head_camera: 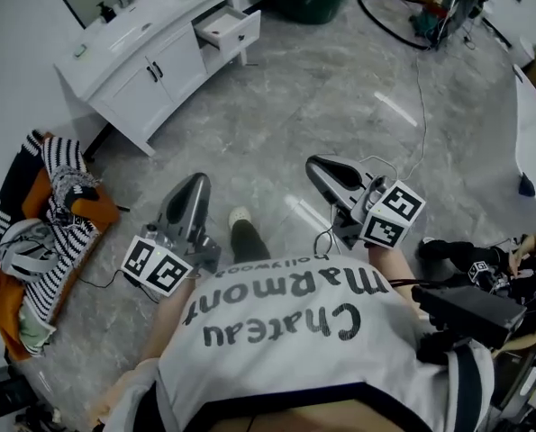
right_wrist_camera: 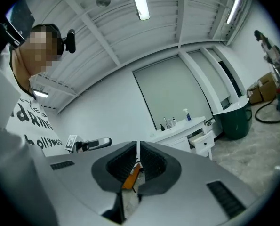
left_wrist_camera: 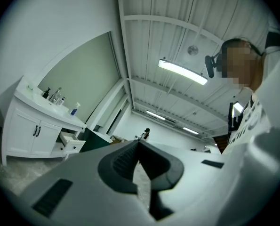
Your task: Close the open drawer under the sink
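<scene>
With left gripper (head_camera: 194,185) and right gripper (head_camera: 326,169) both closed and empty, approach the distant drawer (head_camera: 231,30) and push its front squarely

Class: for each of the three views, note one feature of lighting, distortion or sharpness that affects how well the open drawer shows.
Head view: even light, edges bowed, the open drawer small but sharp. Left gripper view: fisheye circle with black corners, the ceiling lamp glares, the drawer tiny at left. Right gripper view: same black corners, the drawer clear beyond the jaws.
</scene>
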`<control>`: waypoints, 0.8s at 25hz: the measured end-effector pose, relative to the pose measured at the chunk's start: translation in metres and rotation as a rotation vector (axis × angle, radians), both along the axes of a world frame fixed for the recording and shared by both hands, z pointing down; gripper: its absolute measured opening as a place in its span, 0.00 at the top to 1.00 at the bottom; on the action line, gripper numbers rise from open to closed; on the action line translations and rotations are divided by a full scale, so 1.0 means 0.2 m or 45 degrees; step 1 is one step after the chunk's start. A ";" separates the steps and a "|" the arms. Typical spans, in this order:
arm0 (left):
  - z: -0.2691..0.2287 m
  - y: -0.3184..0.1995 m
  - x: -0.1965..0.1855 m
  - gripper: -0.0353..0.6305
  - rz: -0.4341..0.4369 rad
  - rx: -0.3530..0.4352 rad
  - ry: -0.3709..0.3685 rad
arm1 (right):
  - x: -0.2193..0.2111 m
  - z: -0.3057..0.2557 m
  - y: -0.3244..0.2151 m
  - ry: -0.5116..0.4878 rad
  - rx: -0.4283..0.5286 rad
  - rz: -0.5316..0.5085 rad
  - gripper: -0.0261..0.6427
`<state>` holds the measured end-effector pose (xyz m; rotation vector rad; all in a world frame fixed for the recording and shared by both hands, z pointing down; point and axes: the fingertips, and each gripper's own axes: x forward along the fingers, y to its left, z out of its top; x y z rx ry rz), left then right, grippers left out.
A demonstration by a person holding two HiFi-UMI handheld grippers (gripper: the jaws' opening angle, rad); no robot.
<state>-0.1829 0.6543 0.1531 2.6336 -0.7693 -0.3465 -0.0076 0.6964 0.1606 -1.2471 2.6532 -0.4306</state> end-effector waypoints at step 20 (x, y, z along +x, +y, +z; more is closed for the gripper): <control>-0.19 -1.62 -0.28 0.93 0.107 -0.015 0.017 | -0.13 -0.25 -1.53 -0.286 -0.012 0.218 0.94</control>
